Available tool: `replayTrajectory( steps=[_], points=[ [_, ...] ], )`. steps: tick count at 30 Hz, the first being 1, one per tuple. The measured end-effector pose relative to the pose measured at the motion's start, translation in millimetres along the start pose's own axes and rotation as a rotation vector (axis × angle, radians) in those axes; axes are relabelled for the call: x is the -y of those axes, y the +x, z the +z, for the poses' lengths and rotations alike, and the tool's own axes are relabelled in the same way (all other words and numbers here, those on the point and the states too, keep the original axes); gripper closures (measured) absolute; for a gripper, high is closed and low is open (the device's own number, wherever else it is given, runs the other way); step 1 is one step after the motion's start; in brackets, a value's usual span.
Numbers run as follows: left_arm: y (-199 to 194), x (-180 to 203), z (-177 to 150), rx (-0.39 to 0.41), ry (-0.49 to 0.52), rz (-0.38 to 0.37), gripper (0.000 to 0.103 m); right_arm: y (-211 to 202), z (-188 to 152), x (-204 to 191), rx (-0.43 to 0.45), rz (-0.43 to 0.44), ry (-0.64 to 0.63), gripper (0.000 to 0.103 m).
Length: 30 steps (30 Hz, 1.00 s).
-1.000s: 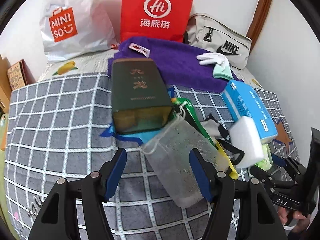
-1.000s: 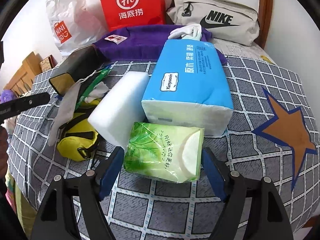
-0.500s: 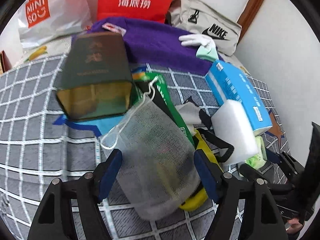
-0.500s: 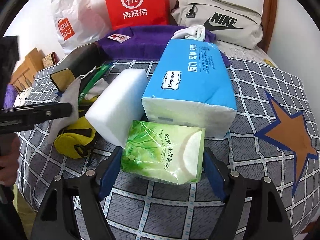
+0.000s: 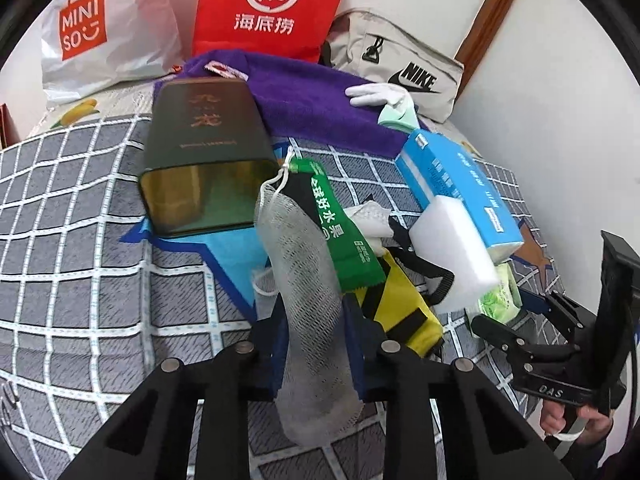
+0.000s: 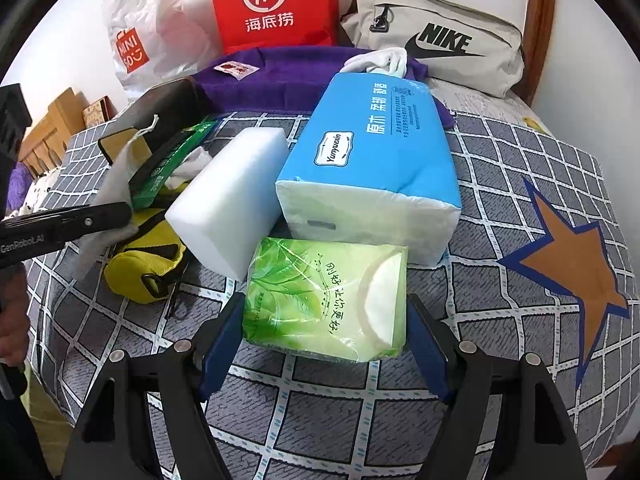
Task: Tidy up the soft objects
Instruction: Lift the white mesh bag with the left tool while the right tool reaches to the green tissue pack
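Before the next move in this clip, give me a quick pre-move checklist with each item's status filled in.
1. Left gripper shut on the white mesh pouch: ok.
2. Pouch free of the green fabric bag: cannot tell, they overlap.
3. Right gripper open around the green tissue pack: ok.
4. Right fingers touching the pack: cannot tell.
5. Tissue pack clear of the white sponge block and blue tissue pack: not ok, it abuts both.
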State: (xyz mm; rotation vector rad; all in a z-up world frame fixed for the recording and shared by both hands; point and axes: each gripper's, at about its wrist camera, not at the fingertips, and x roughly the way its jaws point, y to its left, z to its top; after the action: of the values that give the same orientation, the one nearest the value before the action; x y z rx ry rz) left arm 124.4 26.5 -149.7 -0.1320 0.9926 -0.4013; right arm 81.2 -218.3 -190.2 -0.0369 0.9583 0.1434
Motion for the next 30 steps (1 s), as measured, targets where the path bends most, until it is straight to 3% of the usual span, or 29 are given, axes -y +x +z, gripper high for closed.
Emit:
replayTrajectory(
  steps=[8, 13, 30],
  points=[
    [-25.8, -16.1, -7.2, 0.032, 0.0, 0.067, 0.079, -11.5, -3.1, 2.0, 0.014, -0.012, -0.001, 0.028],
    [-33.2, -24.7, -11.4, 0.046, -0.019, 0.067, 0.091, -13.0, -5.0, 3.3, 0.014, -0.01, 0.005, 0.03],
    [-59.3, -6.2, 10.8, 0.11, -0.014, 0.083, 0.094, -67.4, 10.1, 19.3, 0.081, 0.026, 0.031, 0.03]
  ],
)
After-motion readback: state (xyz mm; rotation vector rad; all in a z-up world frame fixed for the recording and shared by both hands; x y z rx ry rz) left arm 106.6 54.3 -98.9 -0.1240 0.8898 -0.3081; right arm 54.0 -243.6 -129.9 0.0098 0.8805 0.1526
